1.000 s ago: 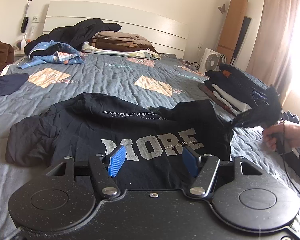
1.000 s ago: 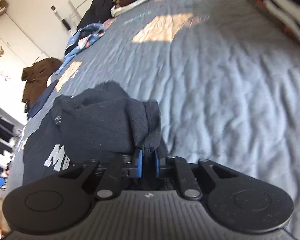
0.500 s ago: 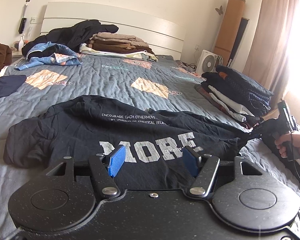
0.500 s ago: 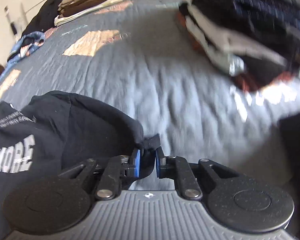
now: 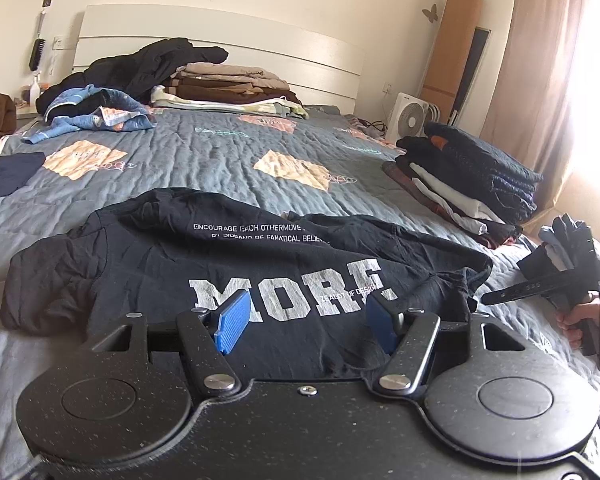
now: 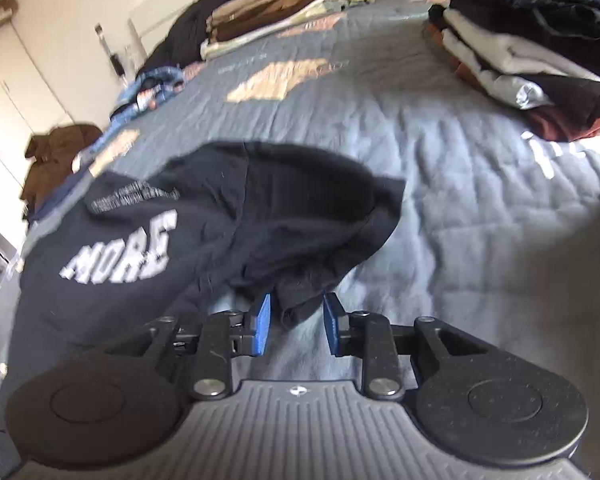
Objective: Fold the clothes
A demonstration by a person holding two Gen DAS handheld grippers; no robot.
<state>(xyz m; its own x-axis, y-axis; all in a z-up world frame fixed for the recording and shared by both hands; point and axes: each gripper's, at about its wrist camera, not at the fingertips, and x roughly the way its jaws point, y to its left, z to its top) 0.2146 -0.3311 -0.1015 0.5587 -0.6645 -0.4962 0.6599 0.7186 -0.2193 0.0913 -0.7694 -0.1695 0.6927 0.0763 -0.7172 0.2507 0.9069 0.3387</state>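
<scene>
Compared with a second ago, the sleeve (image 6: 300, 304) of the black T-shirt (image 5: 236, 264), which was pinched and lifted by the right tongs (image 6: 296, 322), is now seen drawn out to the right and lowered onto the bed (image 5: 204, 160), and the blue pads (image 6: 261, 326) that were pressed together on it are now parted. The T-shirt is laid flat across the near part of the grey-blue quilted bed, its white word "MORE" facing up and its other sleeve bunched at the left. Further things are spread around it: a neat stack of folded clothes (image 5: 468, 184) is placed at the right edge of the bed, a folded brown and beige pile (image 5: 228, 84) with a dark heap beside it is set against the white headboard (image 5: 220, 36), and a crumpled blue garment (image 5: 96, 114) is left near the far left. A small white fan (image 5: 410, 120) is stood beyond the bed. Nothing is placed on top of the T-shirt. The left tongs (image 5: 306, 322) are held spread wide just above the shirt's lower edge, with nothing gripped. The right tongs are being opened, with the sleeve's hem still lying loosely between the pads and no longer pinched.
</scene>
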